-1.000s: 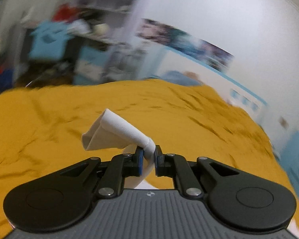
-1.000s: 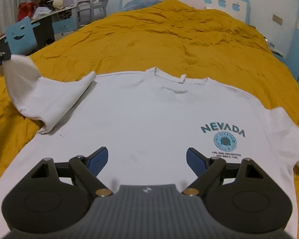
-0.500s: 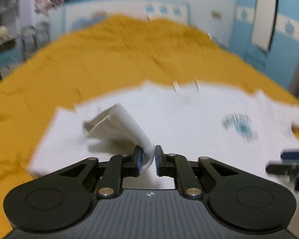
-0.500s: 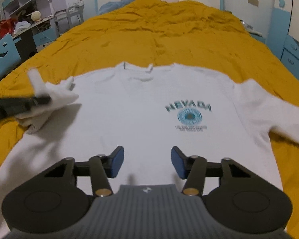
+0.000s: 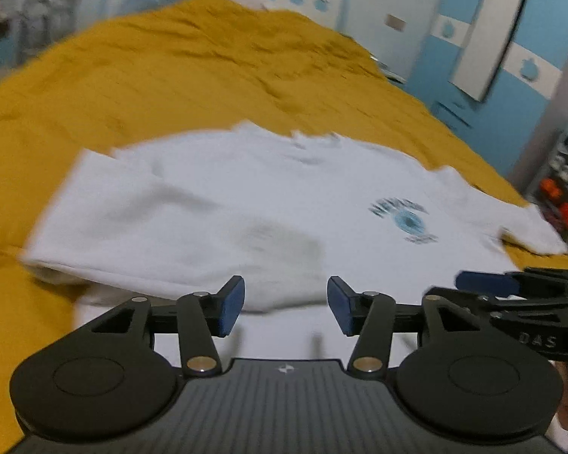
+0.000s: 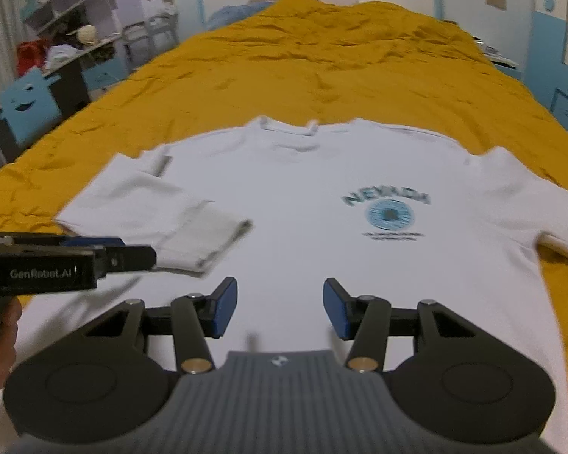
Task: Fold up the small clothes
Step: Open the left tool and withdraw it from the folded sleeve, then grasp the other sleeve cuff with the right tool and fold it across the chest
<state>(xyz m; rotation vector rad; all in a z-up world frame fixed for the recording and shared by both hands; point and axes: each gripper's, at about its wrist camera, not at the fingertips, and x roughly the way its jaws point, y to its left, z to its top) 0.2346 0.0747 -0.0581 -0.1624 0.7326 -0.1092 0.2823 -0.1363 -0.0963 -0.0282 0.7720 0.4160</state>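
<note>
- Bedroom setting: a mustard-yellow quilted bedspread (image 6: 322, 60) covers a long bed; blue-and-white walls with apple decals and cluttered shelving stand beyond its far end.
- Task item: a white short-sleeved cotton T-shirt (image 6: 303, 196) with a teal "NEVADA" print lies face up across the near end of the bed, collar toward the far end, hem toward both cameras.
- Sleeve status: the sleeve on the left edge of the shirt (image 6: 163, 212) is already turned inward and rests on the chest panel. The opposite sleeve (image 6: 541, 204) lies spread outward on the bedspread, unfolded.
- Left gripper (image 5: 286, 304): the jaws have just been opening and stand apart with nothing between the blue pads. The folded sleeve lies just ahead of them on the shirt.
- Right gripper (image 6: 280, 312): the jaws have just been closing partway; they stand apart over the lower front of the shirt and grip nothing.
- Governing relation: the unfolded sleeve lies ahead and to the right of the right gripper, near the right edge of the bed, with its long axis running outward across the bed. The right hand is the nearer one; the left gripper sits at the opposite side.
- Judgement: the next step is probably a grasp at that sleeve's cuff, then a carry inward to mirror the first fold.
</note>
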